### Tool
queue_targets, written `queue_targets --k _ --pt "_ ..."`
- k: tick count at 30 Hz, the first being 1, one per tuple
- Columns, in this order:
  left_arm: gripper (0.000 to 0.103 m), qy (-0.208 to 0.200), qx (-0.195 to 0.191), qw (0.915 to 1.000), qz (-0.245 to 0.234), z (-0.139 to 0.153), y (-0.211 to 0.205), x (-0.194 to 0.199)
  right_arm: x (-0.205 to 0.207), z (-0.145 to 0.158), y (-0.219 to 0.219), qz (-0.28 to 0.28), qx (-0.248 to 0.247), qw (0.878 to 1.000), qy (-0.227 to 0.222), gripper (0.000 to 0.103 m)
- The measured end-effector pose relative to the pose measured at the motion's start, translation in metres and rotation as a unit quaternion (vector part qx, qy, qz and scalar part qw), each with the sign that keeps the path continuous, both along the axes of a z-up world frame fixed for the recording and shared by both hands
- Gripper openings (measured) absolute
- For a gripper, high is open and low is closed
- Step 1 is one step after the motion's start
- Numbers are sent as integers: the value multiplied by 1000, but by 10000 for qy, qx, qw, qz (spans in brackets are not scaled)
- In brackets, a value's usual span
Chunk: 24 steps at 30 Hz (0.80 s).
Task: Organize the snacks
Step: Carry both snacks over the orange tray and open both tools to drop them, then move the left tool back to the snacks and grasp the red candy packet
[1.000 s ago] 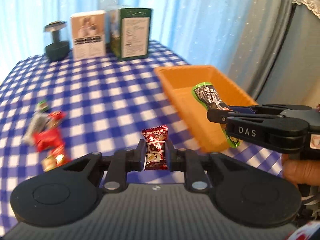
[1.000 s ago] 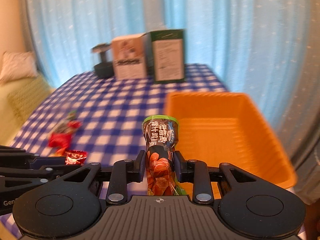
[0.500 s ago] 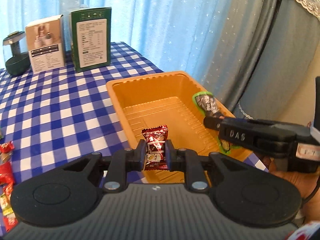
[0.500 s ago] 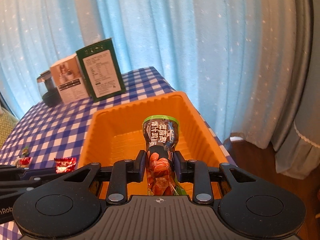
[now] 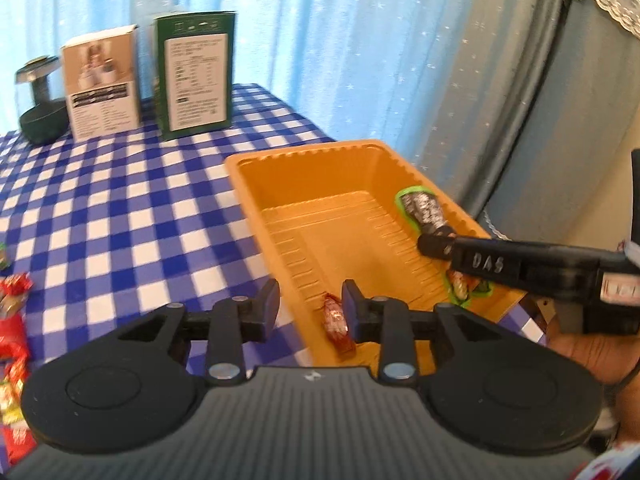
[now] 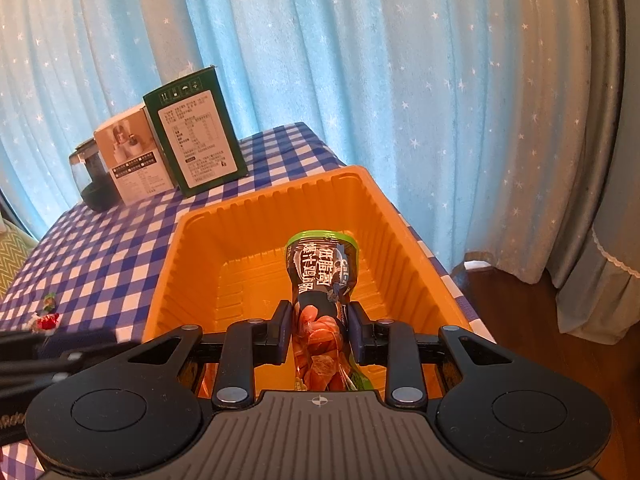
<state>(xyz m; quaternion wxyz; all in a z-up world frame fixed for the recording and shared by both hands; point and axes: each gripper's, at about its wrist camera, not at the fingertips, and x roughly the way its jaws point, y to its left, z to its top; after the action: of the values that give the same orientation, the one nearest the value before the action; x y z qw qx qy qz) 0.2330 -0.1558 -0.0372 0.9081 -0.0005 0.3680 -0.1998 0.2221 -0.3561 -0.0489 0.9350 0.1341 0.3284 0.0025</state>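
Red-wrapped candy (image 5: 335,323) lies in ribbed orange tray (image 5: 304,168), foil crinkled.

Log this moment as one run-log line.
left gripper: just opened, small red-wrapped candy dropping into orange plastic tray | right gripper: shut on green-rimmed dark snack pouch above tray

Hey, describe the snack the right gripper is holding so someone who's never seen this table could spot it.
Find the orange tray on the blue checked tablecloth. Above its floor, the right gripper clamps a snack pouch. It is dark and green-rimmed with white characters, much bigger than the small red candy.
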Motion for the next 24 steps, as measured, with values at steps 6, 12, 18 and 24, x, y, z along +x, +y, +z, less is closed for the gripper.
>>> queue_targets --k 6,12,18,24 --pt "35 -1 -66 9995 299 0 23 -12 4 1 9 128 100 9998 -78 30" --pt "48 -120 109 9987 481 4 41 -25 1 5 9 61 201 9996 -209 62" --pt "48 -158 188 9969 741 6 65 -45 -12 14 13 65 261 9987 -432 65" --pt "51 -144 213 9935 1108 8 98 -71 -26 25 49 514 48 9961 -717 65"
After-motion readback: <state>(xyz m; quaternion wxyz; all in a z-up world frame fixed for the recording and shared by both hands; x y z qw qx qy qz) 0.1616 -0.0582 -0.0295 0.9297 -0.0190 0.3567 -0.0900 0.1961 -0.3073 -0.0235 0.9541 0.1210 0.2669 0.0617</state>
